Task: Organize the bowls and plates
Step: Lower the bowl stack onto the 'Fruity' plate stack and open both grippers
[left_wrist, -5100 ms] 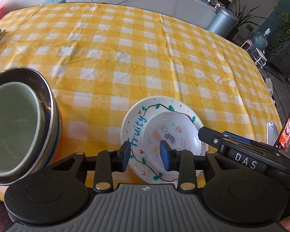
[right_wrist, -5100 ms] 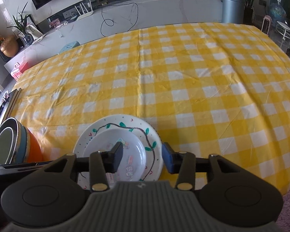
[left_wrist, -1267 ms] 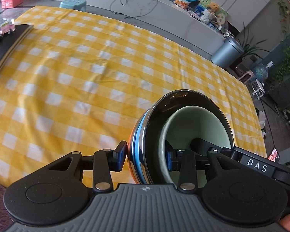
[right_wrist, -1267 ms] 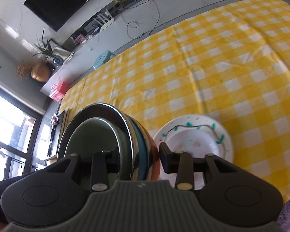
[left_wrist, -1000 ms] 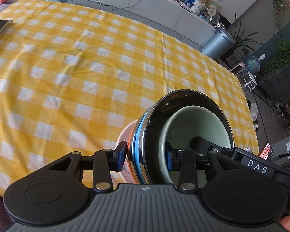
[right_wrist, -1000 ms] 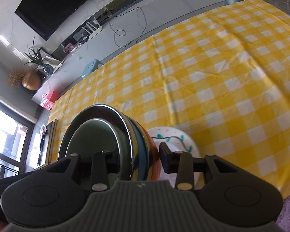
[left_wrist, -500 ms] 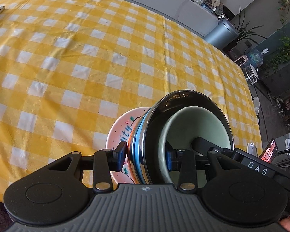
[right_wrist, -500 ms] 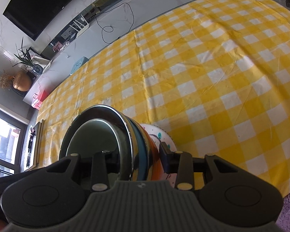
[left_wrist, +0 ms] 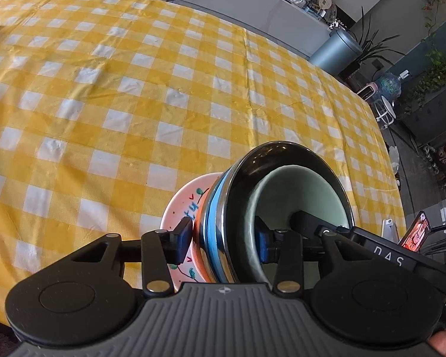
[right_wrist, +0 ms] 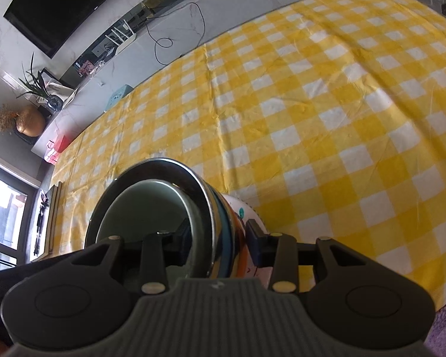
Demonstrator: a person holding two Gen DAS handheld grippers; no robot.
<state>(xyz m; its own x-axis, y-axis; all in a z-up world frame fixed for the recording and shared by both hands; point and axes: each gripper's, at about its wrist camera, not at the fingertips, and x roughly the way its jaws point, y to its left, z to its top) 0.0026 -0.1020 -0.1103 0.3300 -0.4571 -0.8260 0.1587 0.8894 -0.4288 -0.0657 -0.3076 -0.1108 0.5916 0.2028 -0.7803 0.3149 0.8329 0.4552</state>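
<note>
Bowls nested into one stack of bowls (left_wrist: 220,223) fill the lower middle of both wrist views, over the near edge of a table under a yellow-and-white checked tablecloth (left_wrist: 133,89). The stack shows a pale green bowl (left_wrist: 300,196) innermost, a dark shiny steel bowl (left_wrist: 246,172) around it, then a blue band and an orange wall on the outside. The left gripper (left_wrist: 223,242) straddles the near left side of the stack's wall: one pad lies against the orange outside and the other sits inside the green bowl. Its jaws have just been opening slightly, with that wall between them and the pads seemingly in contact. The right gripper (right_wrist: 220,238) takes the opposite side in the same way, one finger inside the green bowl and the other against the orange outer wall, clamped on the rim. Directly behind and below the stack lies a white plate (left_wrist: 178,208) with a painted green vine and blue lettering, only its left part showing in the left view and a sliver to the right of the bowls in the right view. Whether the stack's base already rests on the plate I cannot tell, since the bowls hide it. A grey bin (left_wrist: 333,50) stands past the table at the upper right of the left view, and a dark screen (right_wrist: 59,9) hangs at the upper left of the right view.
</note>
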